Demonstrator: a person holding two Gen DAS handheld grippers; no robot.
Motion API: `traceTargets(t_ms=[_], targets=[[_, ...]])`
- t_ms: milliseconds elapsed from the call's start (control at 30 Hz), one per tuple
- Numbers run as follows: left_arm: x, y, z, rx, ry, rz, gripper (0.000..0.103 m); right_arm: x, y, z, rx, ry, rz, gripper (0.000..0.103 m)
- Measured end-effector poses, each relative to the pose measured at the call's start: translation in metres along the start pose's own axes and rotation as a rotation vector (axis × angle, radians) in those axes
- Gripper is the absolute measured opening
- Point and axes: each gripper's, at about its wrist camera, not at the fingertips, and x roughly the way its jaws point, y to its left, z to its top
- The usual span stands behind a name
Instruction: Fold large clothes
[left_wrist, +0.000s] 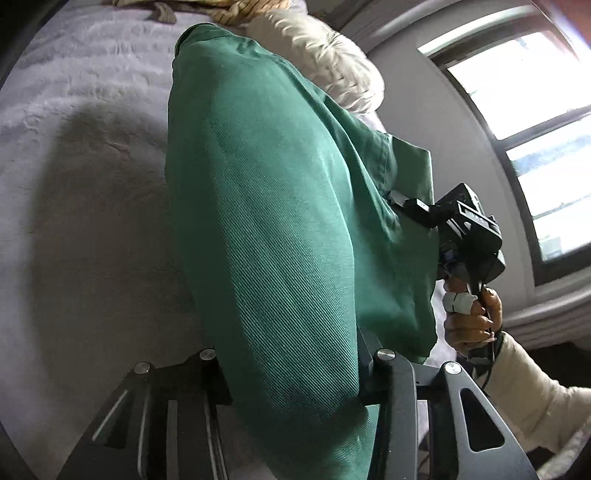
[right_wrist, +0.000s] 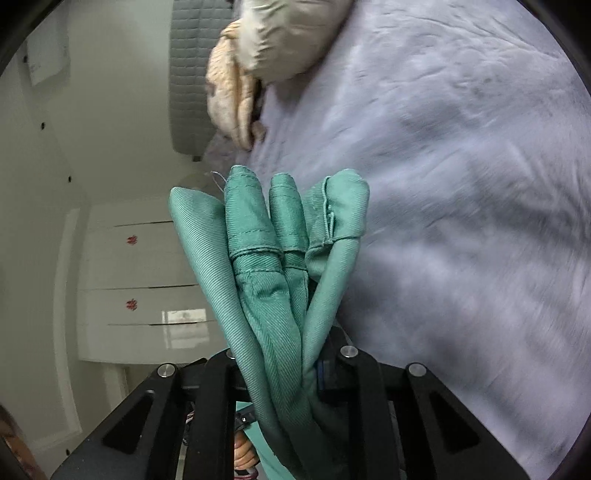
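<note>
A large green twill garment (left_wrist: 273, 221) hangs stretched between both grippers above a grey-lilac bed cover (left_wrist: 74, 184). My left gripper (left_wrist: 295, 373) is shut on a folded edge of the cloth, which drapes over and hides its fingertips. In the left wrist view my right gripper (left_wrist: 410, 208) shows at the right, held by a hand and clamped on the garment's other end. In the right wrist view the right gripper (right_wrist: 295, 354) is shut on several bunched layers of the green garment (right_wrist: 273, 251), hems sticking up past the fingers.
A cream padded jacket (left_wrist: 332, 55) and a peach knit piece (right_wrist: 229, 99) lie at the head of the bed (right_wrist: 461, 184). A window (left_wrist: 535, 129) is on one side. A white drawer cabinet (right_wrist: 140, 288) and grey headboard (right_wrist: 192, 74) stand on the other.
</note>
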Motion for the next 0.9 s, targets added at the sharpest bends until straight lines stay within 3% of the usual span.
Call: traceTargets(t_ms=[100,233,400,533,667,800,900], targets=[[-0.028,0.003,-0.012,0.004,0.012,-0.02,0.045,0.007,0.021,-0.018,-0.002,0.012,0.014,0.02],[-0.069,0.017,-0.041,0.008,0.047,0.007,0.045,0.028,0.038,-0.058,0.014,0.049,0.016,0.02],[-0.104,0.047,-0.088,-0.017,0.092,0.066,0.045,0.071,0.032,-0.115,0.084,0.085,0.033,0.02],[-0.105,0.086,-0.127,-0.07,0.149,0.132,0.048,0.106,0.005,-0.154,0.154,0.113,0.008,0.02],[-0.091,0.114,-0.147,-0.164,0.191,0.179,0.053,0.129,-0.011,-0.165,0.176,0.123,-0.101,0.023],[-0.13,0.107,-0.153,-0.104,0.142,0.193,0.053,0.121,0.027,-0.159,0.026,0.112,-0.286,0.041],[-0.156,0.098,-0.148,-0.07,0.074,0.236,0.053,0.101,0.058,-0.158,-0.101,0.048,-0.445,0.042]])
